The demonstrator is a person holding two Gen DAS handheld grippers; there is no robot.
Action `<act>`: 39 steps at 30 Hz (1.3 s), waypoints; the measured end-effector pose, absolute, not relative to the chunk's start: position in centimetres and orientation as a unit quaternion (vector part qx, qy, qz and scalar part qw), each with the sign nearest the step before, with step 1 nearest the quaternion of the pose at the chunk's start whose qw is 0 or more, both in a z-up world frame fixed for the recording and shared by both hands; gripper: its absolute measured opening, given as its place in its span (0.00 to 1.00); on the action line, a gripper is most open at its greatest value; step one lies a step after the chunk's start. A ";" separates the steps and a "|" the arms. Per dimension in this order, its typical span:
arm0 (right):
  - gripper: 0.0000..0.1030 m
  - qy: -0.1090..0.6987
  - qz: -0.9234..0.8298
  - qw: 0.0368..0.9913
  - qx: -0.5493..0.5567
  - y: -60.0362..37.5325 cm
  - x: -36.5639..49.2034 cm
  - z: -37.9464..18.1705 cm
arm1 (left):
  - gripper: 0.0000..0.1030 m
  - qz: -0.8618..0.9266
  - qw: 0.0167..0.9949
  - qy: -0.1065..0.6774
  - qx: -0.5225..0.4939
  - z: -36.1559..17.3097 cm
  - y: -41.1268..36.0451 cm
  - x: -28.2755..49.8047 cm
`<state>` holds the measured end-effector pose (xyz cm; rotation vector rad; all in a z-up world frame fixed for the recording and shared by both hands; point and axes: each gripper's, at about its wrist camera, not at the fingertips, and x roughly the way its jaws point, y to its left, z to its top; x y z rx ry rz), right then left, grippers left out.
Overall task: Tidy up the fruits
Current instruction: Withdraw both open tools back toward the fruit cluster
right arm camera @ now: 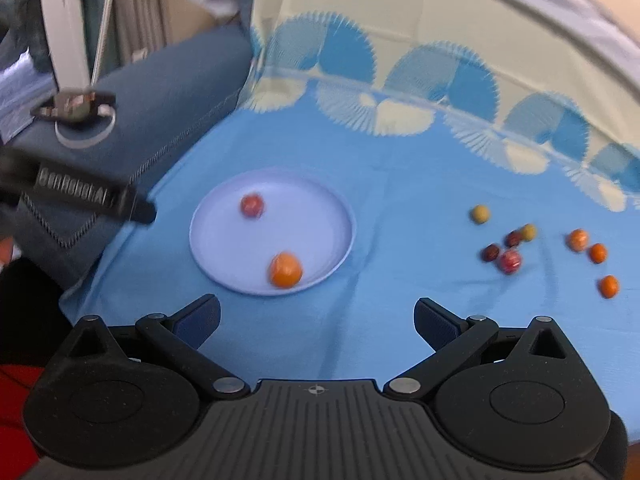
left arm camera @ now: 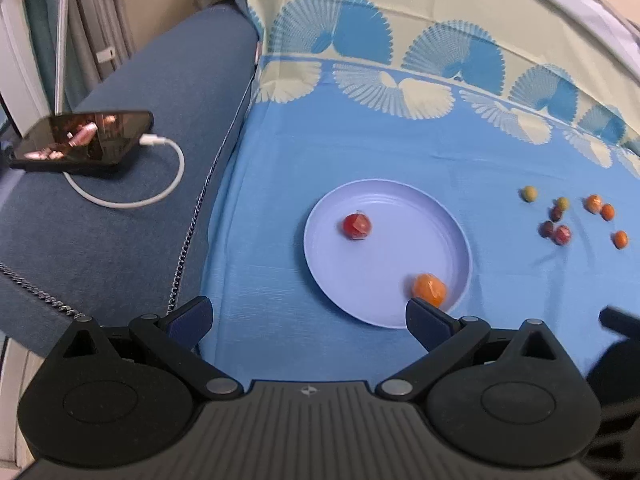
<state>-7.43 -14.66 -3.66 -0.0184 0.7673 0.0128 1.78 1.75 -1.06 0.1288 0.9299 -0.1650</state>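
Nearest to the cameras, the left gripper point(left arm camera: 308, 320) and the right gripper point(right arm camera: 318, 318) both have their jaws spread wide with nothing between them, above the blue cloth point(left arm camera: 280, 200). A little farther lies the pale plate point(right arm camera: 208, 240), which holds an orange fruit point(right arm camera: 285, 270) near its close rim and a red fruit point(right arm camera: 252, 205) toward its far side. To the right of the plate, well apart from it, a group of small fruits point(right arm camera: 508, 258) is scattered on the cloth, and on the far left a phone point(left arm camera: 84, 140) with a white cable point(left arm camera: 132, 196) rests on dark blue upholstery point(left arm camera: 120, 240).

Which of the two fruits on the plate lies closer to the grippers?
The orange fruit, near the plate's close rim. The red fruit sits farther back.
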 end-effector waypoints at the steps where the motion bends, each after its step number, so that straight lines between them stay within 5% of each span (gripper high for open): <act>1: 0.99 0.366 0.002 0.931 -0.005 -14.8 -7.9 -3.3 | 1.00 -0.080 0.890 0.443 0.064 -0.7 1.5 1.3; 13: 0.99 0.304 -0.036 0.952 0.007 -16.3 -13.0 -0.6 | 1.00 -0.110 0.908 0.399 0.064 2.7 -1.2 -3.3; 39: 0.99 0.328 -0.025 0.944 0.024 -16.2 -12.9 -1.8 | 1.00 -0.107 0.913 0.389 0.058 3.0 -0.7 -3.3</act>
